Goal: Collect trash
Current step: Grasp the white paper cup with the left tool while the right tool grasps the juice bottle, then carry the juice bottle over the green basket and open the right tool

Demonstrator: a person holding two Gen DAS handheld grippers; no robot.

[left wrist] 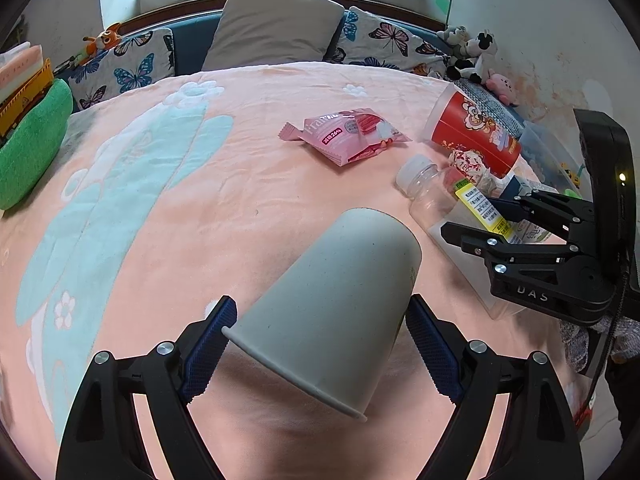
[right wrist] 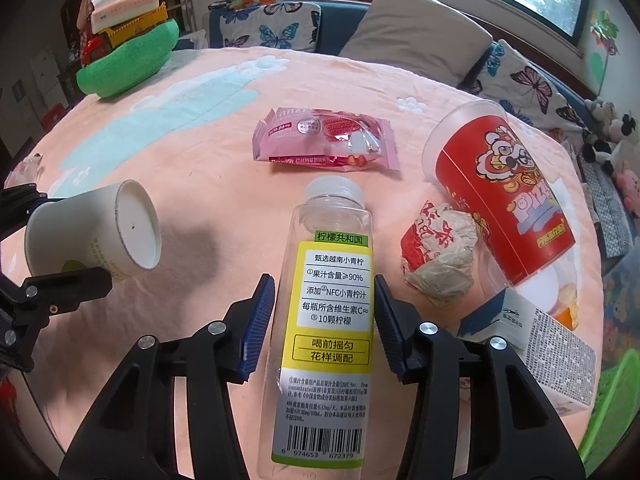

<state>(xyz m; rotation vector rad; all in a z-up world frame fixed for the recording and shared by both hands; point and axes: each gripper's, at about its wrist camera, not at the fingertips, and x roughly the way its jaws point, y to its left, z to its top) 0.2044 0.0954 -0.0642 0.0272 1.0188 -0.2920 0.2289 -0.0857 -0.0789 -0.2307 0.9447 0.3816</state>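
A grey paper cup (left wrist: 332, 296) hangs tilted above the pink blanket (left wrist: 200, 220) with its base pointing away; my left gripper (left wrist: 322, 304) is shut on it near the rim. The right wrist view shows that cup (right wrist: 100, 232) lifted at the left, its shadow on the blanket. A clear plastic bottle (right wrist: 328, 320) with a yellow label lies lengthwise on the bed. My right gripper (right wrist: 322, 280) straddles it, pads against both sides of the label. The left wrist view shows the same bottle (left wrist: 432, 192) and right gripper (left wrist: 476, 218) at the right.
A pink snack wrapper (right wrist: 324, 140) lies past the bottle. To its right are a crumpled paper wrapper (right wrist: 440, 256), a tipped red printed cup (right wrist: 500, 200) and a small carton (right wrist: 540, 348). A green basket edge (right wrist: 612, 400) shows bottom right. A green cushion (right wrist: 128, 60) sits far left.
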